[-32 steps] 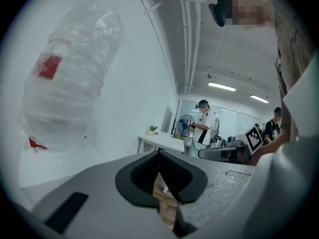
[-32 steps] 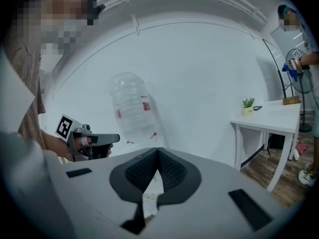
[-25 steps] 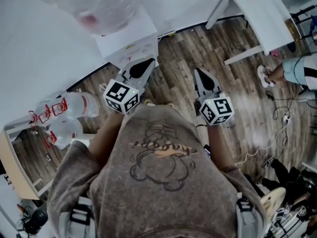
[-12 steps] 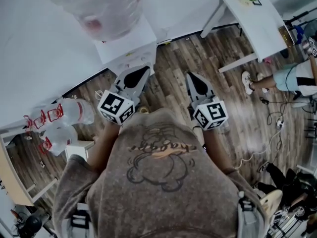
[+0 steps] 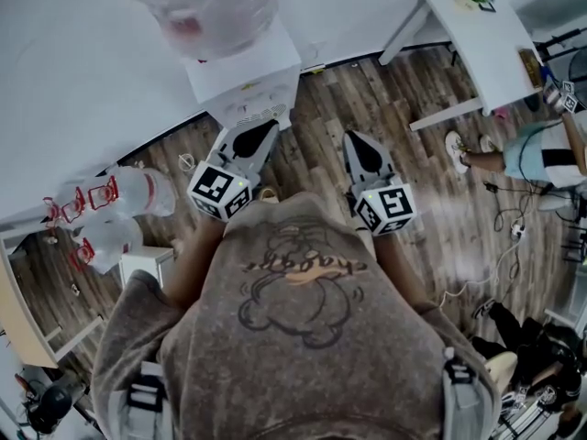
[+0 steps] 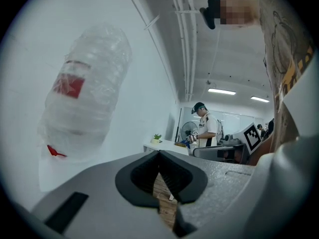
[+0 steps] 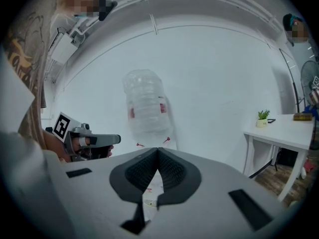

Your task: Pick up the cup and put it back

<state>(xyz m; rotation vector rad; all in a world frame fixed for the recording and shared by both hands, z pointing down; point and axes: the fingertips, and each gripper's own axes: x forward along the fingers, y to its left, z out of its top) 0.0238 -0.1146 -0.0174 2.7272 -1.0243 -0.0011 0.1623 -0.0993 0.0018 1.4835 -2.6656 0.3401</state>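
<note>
Left tongs [image 5: 268, 128] and right tongs [image 5: 352, 141] both clenched, empty, above wooden floor [image 5: 316, 108]; facing white wall [image 5: 83, 62] and big water bottle [image 5: 215, 7]; white worktop [image 5: 481, 39] at right.

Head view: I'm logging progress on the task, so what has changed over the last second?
Both grippers shifted only slightly over the wooden floor: the right gripper drifted a little leftward in the picture, and the left gripper barely moved. Nothing was taken hold of or let go. Both pairs of jaws stay shut and empty, facing the water dispenser.
</note>
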